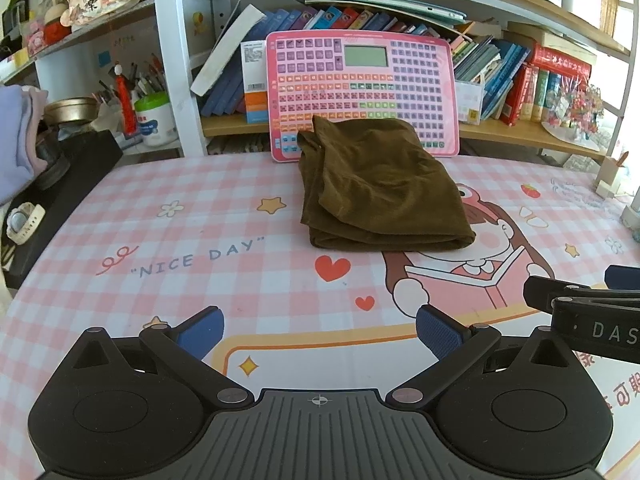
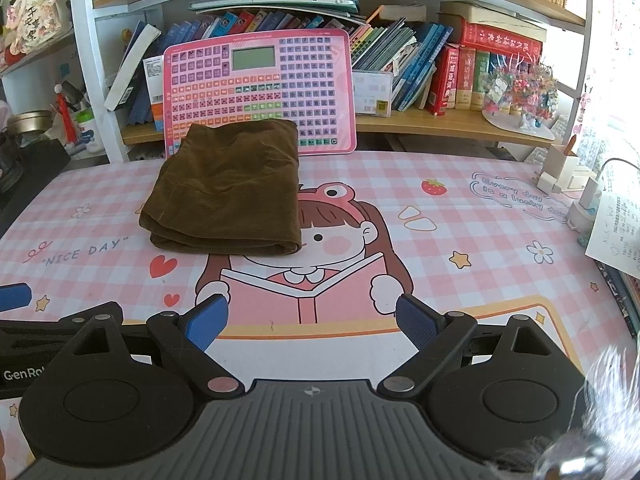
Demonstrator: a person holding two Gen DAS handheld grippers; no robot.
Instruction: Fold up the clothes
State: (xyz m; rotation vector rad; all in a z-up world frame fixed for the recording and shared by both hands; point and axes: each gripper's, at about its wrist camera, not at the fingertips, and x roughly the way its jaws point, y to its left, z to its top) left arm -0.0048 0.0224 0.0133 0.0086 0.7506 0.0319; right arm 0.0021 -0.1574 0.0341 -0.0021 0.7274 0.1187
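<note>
A brown garment [image 1: 380, 188] lies folded into a thick rectangle on the pink checked mat [image 1: 200, 220], near the far edge. In the right wrist view the same brown garment [image 2: 228, 192] sits left of centre, over the cartoon girl's head. My left gripper [image 1: 318, 330] is open, well short of the cloth, with nothing between its blue pads [image 1: 436, 334]. My right gripper [image 2: 312, 320] is open too, empty, and hovers over the printed book, nearer to me than the garment. Each gripper shows at the edge of the other's view.
A pink keyboard toy [image 1: 360, 92] leans upright against the bookshelf [image 1: 520, 132] right behind the garment. A black box [image 1: 68, 196] with a white watch stands at the left edge. Chargers and paper [image 2: 612, 232] crowd the right edge. A lilac cloth [image 1: 16, 136] hangs far left.
</note>
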